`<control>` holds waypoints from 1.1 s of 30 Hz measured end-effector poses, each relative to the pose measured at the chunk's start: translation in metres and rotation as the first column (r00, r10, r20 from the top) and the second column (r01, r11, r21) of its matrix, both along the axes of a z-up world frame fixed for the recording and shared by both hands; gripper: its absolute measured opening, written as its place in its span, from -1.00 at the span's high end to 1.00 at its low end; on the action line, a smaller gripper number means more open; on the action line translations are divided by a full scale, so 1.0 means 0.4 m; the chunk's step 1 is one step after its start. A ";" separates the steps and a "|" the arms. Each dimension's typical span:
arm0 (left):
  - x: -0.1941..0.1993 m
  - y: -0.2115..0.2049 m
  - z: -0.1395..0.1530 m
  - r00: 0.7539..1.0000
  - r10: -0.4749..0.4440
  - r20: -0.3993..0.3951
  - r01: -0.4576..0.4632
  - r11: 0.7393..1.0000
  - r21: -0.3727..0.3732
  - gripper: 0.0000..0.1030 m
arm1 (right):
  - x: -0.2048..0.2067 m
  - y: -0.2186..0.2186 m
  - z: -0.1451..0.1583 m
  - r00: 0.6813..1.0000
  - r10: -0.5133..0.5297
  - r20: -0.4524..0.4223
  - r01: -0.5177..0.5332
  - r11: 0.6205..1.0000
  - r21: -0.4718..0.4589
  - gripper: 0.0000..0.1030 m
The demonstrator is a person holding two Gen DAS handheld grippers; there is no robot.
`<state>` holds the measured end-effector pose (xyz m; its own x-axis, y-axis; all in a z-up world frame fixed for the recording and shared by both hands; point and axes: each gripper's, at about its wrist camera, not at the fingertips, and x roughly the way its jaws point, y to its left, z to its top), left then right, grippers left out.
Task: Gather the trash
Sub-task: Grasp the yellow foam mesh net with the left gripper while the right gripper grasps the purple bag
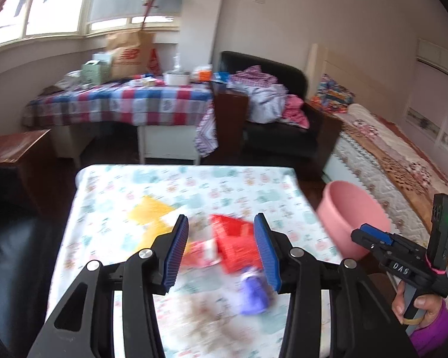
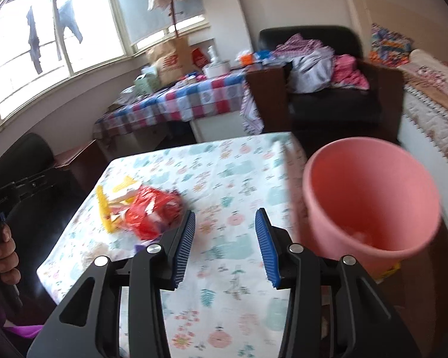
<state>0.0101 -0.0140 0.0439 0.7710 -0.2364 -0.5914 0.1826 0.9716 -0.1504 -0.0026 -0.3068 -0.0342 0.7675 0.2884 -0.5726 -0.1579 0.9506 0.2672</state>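
Observation:
A small table with a floral cloth [image 1: 239,185] carries a heap of trash: a yellow wrapper [image 1: 150,211], a red wrapper [image 1: 233,238], a red-and-white wrapper [image 1: 203,253] and a purple item [image 1: 254,294], all blurred. My left gripper [image 1: 221,216] hovers open above this heap with nothing between its pads. To the right of the table stands a pink bucket [image 2: 370,197], with something pale at its bottom. My right gripper [image 2: 225,211] is open and empty over bare cloth [image 2: 224,164], between the red wrapper [image 2: 152,208] and the bucket. A hand in a purple sleeve [image 1: 427,325] holds it.
Behind the small table are a checked-cloth table [image 1: 128,101] loaded with bags and boxes, and a black armchair [image 1: 283,131] piled with clothes. A bed [image 1: 388,161] runs along the right, just behind the bucket. A brown cabinet [image 1: 15,152] and a black seat [image 1: 12,253] stand on the left.

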 end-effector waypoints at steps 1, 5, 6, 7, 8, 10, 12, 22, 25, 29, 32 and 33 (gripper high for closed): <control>-0.003 0.021 -0.010 1.000 0.021 -0.012 -0.021 1.000 0.003 0.13 | 0.008 0.013 -0.006 1.000 0.018 -0.008 -0.018 1.000 0.005 0.17; -0.012 0.090 -0.055 0.995 0.082 -0.059 -0.082 0.997 0.011 0.13 | 0.031 0.072 -0.029 0.996 0.084 -0.030 -0.083 0.996 0.008 0.17; -0.013 0.105 -0.067 0.993 0.097 -0.070 -0.096 0.995 0.012 0.13 | 0.034 0.082 -0.033 0.995 0.097 -0.036 -0.097 0.995 0.006 0.17; -0.013 0.122 -0.081 0.990 0.112 -0.087 -0.112 0.994 0.007 0.13 | 0.038 0.096 -0.038 0.993 0.113 -0.042 -0.113 0.994 0.006 0.17; -0.013 0.135 -0.094 0.988 0.122 -0.100 -0.122 0.993 0.003 0.13 | 0.041 0.110 -0.043 0.990 0.129 -0.048 -0.129 0.992 0.004 0.17; -0.012 0.158 -0.114 0.983 0.138 -0.124 -0.139 0.990 0.003 0.13 | 0.042 0.134 -0.050 0.986 0.154 -0.058 -0.154 0.988 0.000 0.17; -0.009 0.173 -0.131 0.980 0.146 -0.138 -0.147 0.989 0.001 0.13 | 0.048 0.157 -0.058 0.982 0.174 -0.073 -0.175 0.985 -0.005 0.17; 0.077 0.127 -0.169 0.986 0.044 -0.160 -0.047 0.999 -0.015 0.03 | 0.078 0.223 -0.054 0.970 0.226 -0.089 -0.227 0.974 -0.010 0.17; 0.119 0.100 -0.163 0.987 0.042 -0.158 -0.053 0.996 -0.069 0.03 | 0.081 0.229 -0.046 0.971 0.227 -0.072 -0.227 0.974 -0.004 0.17; 0.173 0.062 -0.173 0.978 0.081 -0.190 -0.099 0.992 -0.084 0.03 | 0.080 0.232 -0.046 0.971 0.226 -0.083 -0.227 0.974 0.000 0.17; 0.201 0.041 -0.200 0.968 0.137 -0.212 -0.142 0.990 -0.009 0.03 | 0.076 0.229 -0.057 0.967 0.229 -0.110 -0.229 0.973 0.016 0.17; 0.207 0.041 -0.211 0.962 0.155 -0.223 -0.155 0.988 0.014 0.03 | 0.075 0.230 -0.062 0.965 0.232 -0.121 -0.232 0.973 0.018 0.17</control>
<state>0.0927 0.0024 -0.0407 0.6471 -0.1270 -0.7517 -0.0088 0.9847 -0.1740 0.0274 -0.2149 -0.0589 0.6042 0.4524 -0.6560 -0.3400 0.8909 0.3012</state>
